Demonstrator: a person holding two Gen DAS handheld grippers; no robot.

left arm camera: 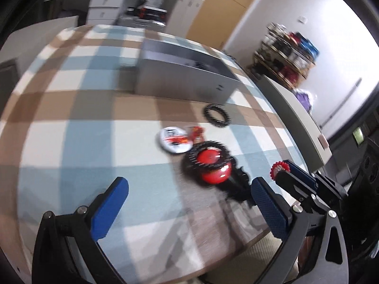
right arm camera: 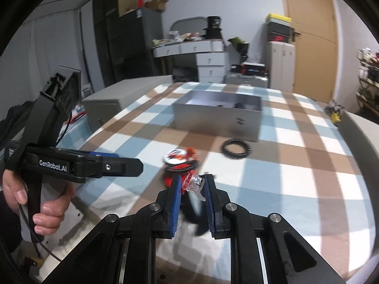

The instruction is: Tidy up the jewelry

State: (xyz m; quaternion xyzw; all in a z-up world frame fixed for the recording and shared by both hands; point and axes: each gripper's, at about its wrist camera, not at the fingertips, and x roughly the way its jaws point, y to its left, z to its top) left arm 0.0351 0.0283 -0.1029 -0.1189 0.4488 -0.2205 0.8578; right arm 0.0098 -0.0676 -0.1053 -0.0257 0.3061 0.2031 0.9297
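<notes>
R gripper (right arm camera: 192, 184) has its 2 blue fingers (right arm camera: 174, 203) clenched on a small piece of jewelry (right arm camera: 193, 181): clear faceted part w/ a red toothed rim, pinched near the tips and held above the table (right arm camera: 308, 170). In the L wrist view the same red-rimmed piece (left arm camera: 279, 169) shows at the tip of the R gripper, at the table's right edge.

L gripper (left arm camera: 189, 203) has its fingers (left arm camera: 111, 208) spread wide, nothing between them, above the checked blue, brown and white cloth. A hand (right arm camera: 42, 203) grips its handle at the left of the R wrist view.

On the table, just ahead of the R gripper: a blurred cluster w/ a red round piece (left arm camera: 213, 163) ringed by black beads, and a white disc (left arm camera: 174, 139) w/ red and black marks touching or just beside it. A black beaded bracelet (right arm camera: 235, 148) lies alone further on, near the front wall of an open grey box (right arm camera: 218, 118). Some dark items sit inside the box, too small to tell what.
</notes>
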